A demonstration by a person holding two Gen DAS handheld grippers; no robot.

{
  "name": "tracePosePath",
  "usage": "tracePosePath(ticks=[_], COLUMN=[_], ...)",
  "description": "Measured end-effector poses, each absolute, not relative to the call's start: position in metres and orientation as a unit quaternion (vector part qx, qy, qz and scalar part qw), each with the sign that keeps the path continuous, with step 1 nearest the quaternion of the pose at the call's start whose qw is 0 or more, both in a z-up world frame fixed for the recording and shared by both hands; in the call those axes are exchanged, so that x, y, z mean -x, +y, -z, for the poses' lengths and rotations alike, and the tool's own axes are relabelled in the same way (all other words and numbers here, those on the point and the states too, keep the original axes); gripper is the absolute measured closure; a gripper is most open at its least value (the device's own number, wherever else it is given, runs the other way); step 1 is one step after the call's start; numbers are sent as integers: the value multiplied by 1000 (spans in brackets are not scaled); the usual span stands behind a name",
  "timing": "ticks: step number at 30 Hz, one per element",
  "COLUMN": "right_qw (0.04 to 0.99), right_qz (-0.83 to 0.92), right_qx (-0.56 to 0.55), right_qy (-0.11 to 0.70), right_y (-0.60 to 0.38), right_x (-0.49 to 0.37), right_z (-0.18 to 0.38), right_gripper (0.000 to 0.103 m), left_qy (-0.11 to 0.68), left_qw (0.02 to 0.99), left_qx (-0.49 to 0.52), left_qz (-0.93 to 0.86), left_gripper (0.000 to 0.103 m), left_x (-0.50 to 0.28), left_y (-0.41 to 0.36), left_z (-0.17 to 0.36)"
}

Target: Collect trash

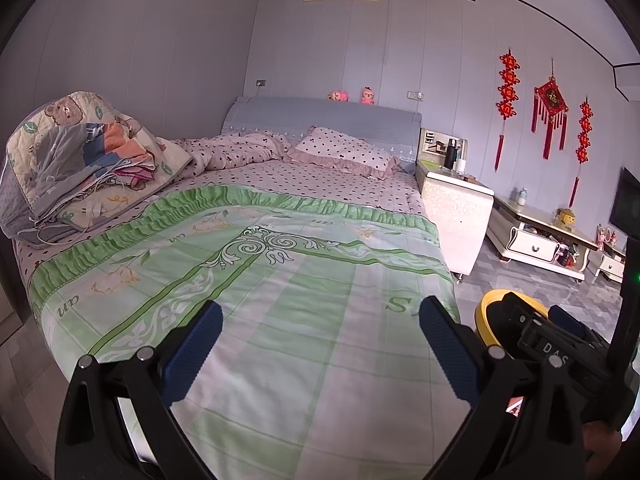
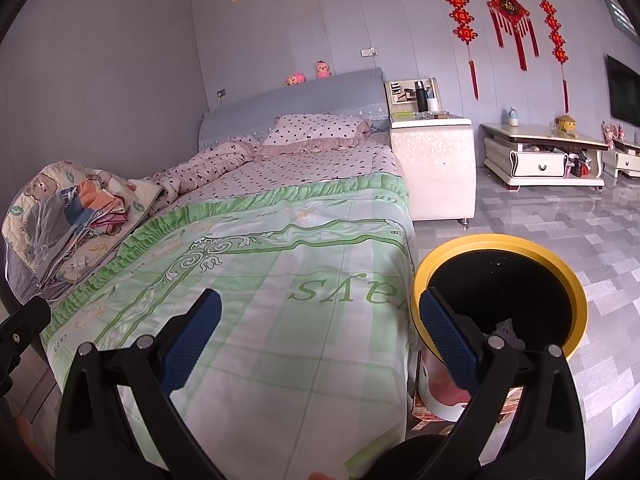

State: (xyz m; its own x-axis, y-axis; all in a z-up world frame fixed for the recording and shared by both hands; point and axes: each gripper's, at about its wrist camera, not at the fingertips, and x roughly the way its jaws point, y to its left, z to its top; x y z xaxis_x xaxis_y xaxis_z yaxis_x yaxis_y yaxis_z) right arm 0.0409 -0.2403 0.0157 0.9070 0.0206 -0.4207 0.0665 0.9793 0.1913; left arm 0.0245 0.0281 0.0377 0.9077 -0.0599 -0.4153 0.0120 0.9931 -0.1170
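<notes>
Left tool (image 1: 320,328): its two blue pads stand wide apart with nothing between them; it hangs over the near end of the bed.
Right tool (image 2: 320,320): the pads are also wide apart and empty; the left pad is over the bed edge, the right pad is over the near rim of the bin.
Bin (image 2: 576,280): round, with a yellow rim and a black liner, standing on the floor just beside the right side of the bed; some crumpled pale trash (image 2: 506,330) lies at the bottom.
Bin in the left view: only a piece of the yellow rim (image 1: 486,314) shows, the rest is hidden behind the right tool's black body.
Bed (image 1: 280,280): covered by a green and white sheet at the near end and a dotted pink cover at the far end.
Folded blankets (image 1: 80,160): piled on the left side of the bed.
Pillow (image 1: 344,148): dotted, leaning at the grey headboard, far end.
Nightstand (image 2: 434,160): white, on the right of the bed, with a dark bottle on top.
Wall: red hanging ornaments (image 2: 508,16) on the right.
</notes>
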Motion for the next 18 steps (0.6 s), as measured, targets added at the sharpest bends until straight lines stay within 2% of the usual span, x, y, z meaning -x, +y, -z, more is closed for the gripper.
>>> tracePosePath(ticks=[18], right_qw=[970], right_qz=[12], right_qx=[-105], right_qy=[219], right_y=[-240], right_x=[-41], right_z=[-13], right_gripper=[8], left_qy=[215], left_qw=[975], left_qx=[56], left_qz=[20], left_gripper=[8], left_x=[-25], left_y=[28], left_z=[-39])
